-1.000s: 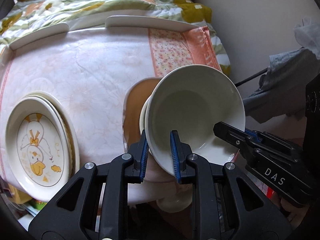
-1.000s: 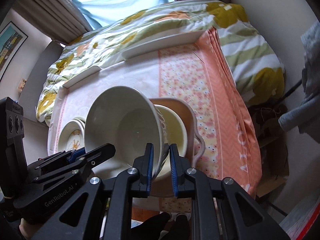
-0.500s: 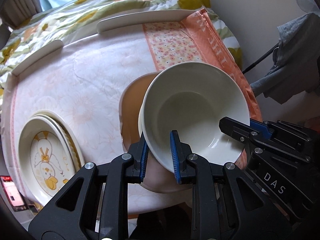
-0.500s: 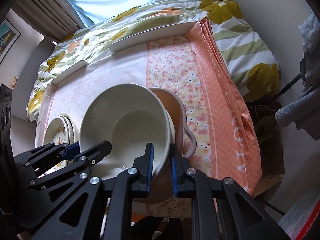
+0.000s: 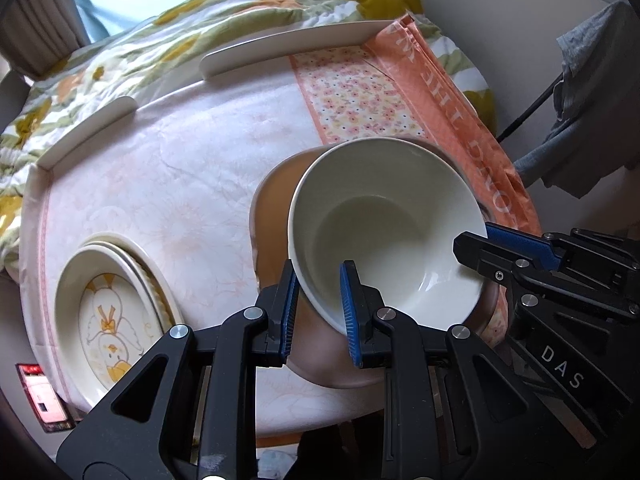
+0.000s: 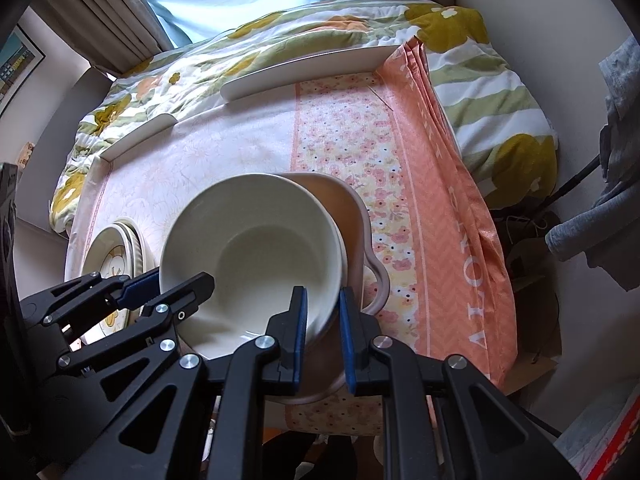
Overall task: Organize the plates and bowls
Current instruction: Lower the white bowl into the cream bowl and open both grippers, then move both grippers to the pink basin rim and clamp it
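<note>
- The left gripper (image 5: pixel 318 312) has its blue-padded fingers (image 5: pixel 347 312) clamped on the near rim of the big cream ceramic bowl (image 5: pixel 384 232).
- The right gripper (image 6: pixel 323 334) has its fingers (image 6: pixel 299 330) clamped on the other side of the same rim.
- The bowl has come down and now sits low in the brown plastic tub with a handle (image 6: pixel 352 216). One second ago it was tipped up high, and a smaller bowl showed under it.
- I think the bowl is now stacked, so letting go comes next.
- The pile of round plates with a yellow duck picture (image 5: pixel 108 320) has stayed on the counter (image 5: pixel 160 168), left of the tub.
- The flowery bed quilt (image 6: pixel 288 36) lies far behind.
</note>
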Demonstrator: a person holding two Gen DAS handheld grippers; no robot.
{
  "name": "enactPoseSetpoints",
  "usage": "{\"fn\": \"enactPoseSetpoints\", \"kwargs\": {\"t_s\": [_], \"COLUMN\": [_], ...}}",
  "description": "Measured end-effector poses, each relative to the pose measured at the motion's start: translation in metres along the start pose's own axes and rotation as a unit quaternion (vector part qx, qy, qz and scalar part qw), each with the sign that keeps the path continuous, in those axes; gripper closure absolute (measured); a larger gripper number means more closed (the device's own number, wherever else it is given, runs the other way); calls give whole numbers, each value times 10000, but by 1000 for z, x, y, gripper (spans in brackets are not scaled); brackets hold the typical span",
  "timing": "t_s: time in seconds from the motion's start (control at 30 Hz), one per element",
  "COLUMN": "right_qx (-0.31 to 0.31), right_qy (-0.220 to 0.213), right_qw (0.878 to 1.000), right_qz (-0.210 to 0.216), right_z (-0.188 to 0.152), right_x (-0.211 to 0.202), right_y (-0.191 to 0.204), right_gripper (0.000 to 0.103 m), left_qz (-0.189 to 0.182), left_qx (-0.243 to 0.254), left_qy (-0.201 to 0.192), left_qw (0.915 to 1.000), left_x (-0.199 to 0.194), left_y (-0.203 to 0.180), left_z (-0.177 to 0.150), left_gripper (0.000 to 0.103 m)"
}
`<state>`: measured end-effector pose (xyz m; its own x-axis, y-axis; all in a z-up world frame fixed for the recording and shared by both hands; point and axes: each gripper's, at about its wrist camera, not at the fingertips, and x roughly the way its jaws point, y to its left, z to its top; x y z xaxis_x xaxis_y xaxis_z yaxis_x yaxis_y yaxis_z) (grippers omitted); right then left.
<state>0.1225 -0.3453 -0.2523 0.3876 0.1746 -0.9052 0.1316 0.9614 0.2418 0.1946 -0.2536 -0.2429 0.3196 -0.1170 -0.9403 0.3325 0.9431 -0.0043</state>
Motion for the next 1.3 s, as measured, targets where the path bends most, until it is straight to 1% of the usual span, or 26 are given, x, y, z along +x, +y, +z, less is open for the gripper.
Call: {"fn": "enactPoseSetpoints", "kwargs": {"t_s": [0.2, 0.33, 0.43, 0.53, 0.57, 0.6, 0.63, 0.67, 0.7, 0.73, 0.77, 0.8, 0.87, 0.93, 0.97, 1.0, 1.07, 1.1, 1.13, 1.2, 1.23, 1.3], "right_qx": [9, 60, 51, -39, -100, -154, -210, -253, -298, -361, -420, -492, -650, -708, -684, -642, -488, -389, -267, -111, -117, -96], "right_qy": [4, -63, -233, -495, -621, -740, -914, -1049, -1178, -1305, -1382, -1458, -1620, -1582, -1475, -1250, -842, -739, -638, -393, -276, -120], "right_qw": [10000, 9999, 9996, 9986, 9977, 9968, 9952, 9938, 9923, 9906, 9894, 9880, 9846, 9847, 9863, 9895, 9946, 9958, 9962, 9935, 9936, 9963], "right_qz": [18, 78, 123, 191, 236, 260, 269, 257, 228, 185, 150, 96, -78, -201, -271, -342, -372, -385, -522, -1063, -1091, -850], "right_z": [0, 0, 2, 2, -1, -3, -8, -12, -17, -23, -28, -32, -44, -52, -54, -54, -53, -52, -49, -42, -40, -32], "right_x": [0, -6, -22, -47, -57, -66, -78, -86, -93, -100, -104, -106, -106, -100, -95, -89, -73, -67, -60, -46, -40, -31], "right_y": [-1, -2, -3, -2, -2, -2, -2, -3, -3, -3, -3, -3, -4, -6, -8, -11, -18, -23, -26, -29, -30, -29], "right_gripper": [88, 88, 88, 88, 88, 88, 88, 87, 75, 43, 23, 0, 0, 0, 0, 0, 0, 0, 0, 0, 0, 0], "left_qz": [-40, -140, -201, -406, -433, -444, -406, -343, -312, -297, -247, -174, -56, -38, -49, -63, -104, -103, -66, -77, -123, -149], "left_qx": [-34, -111, -170, -228, -218, -195, -180, -179, -170, -143, -115, -100, -99, -112, -113, -102, -62, -69, -85, -125, -132, -104], "left_qy": [6, -26, -224, -713, -861, -978, -1104, -1274, -1518, -1662, -1700, -1684, -1580, -1378, -1265, -1162, -945, -811, -688, -530, -452, -349], "left_qw": [10000, 9998, 9994, 9964, 9951, 9940, 9929, 9911, 9878, 9855, 9851, 9855, 9874, 9904, 9919, 9931, 9954, 9966, 9976, 9985, 9988, 9992], "left_x": [0, -7, -27, -62, -73, -82, -91, -100, -110, -116, -119, -118, -110, -96, -88, -80, -63, -54, -46, -35, -30, -25], "left_y": [2, 7, 13, 23, 26, 29, 33, 36, 40, 44, 47, 48, 54, 61, 62, 62, 63, 63, 62, 62, 62, 61], "left_z": [0, 1, 4, 2, -1, -4, -8, -12, -18, -23, -26, -30, -38, -47, -52, -56, -61, -60, -60, -58, -56, -50], "left_gripper": [84, 84, 84, 84, 75, 47, 28, 3, 0, 0, 0, 0, 0, 0, 0, 0, 0, 0, 0, 1, 1, 3]}}
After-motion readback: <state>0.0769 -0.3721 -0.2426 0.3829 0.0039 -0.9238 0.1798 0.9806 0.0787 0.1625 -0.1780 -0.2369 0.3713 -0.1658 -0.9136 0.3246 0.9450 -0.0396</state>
